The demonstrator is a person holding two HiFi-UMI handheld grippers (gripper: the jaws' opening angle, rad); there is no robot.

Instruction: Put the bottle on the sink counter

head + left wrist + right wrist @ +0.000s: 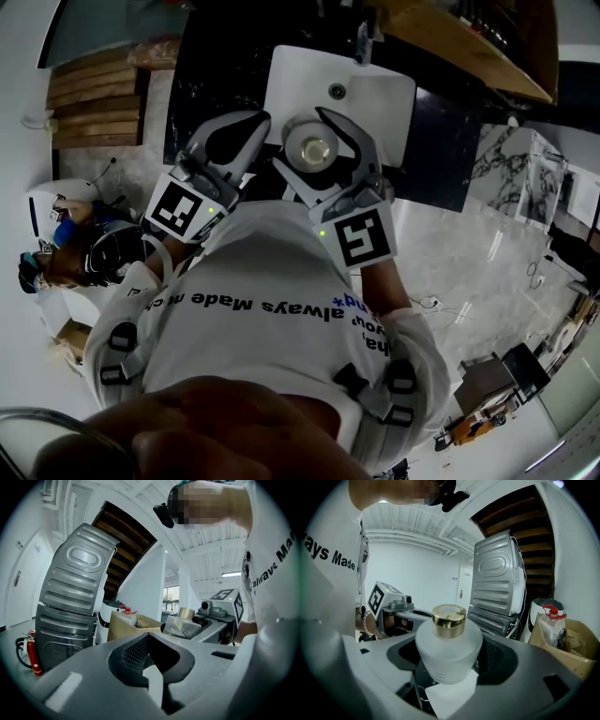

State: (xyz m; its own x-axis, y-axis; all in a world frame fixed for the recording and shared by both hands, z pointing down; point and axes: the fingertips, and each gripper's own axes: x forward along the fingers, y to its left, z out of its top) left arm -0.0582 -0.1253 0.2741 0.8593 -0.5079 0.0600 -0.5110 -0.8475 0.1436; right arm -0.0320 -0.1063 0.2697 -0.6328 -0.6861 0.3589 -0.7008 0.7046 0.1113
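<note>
The bottle (449, 651) is a squat, round-shouldered one of frosted white glass with a shiny gold cap (448, 620). It stands upright at lower centre of the right gripper view. The right gripper (319, 141) has its two grey jaws closed around the body of the bottle, one on each side. There is small dark print low on the bottle, too small to read.

In the head view the bottle sits at upper centre of the frame and is seen from the top as a pale ring. It is held in front of the person's white T-shirt (253, 281), with the white sink (375, 103) just above it in the picture.

The left gripper (246, 127) is just to the left of the bottle. Its jaws meet at the tips with nothing between them.
</note>
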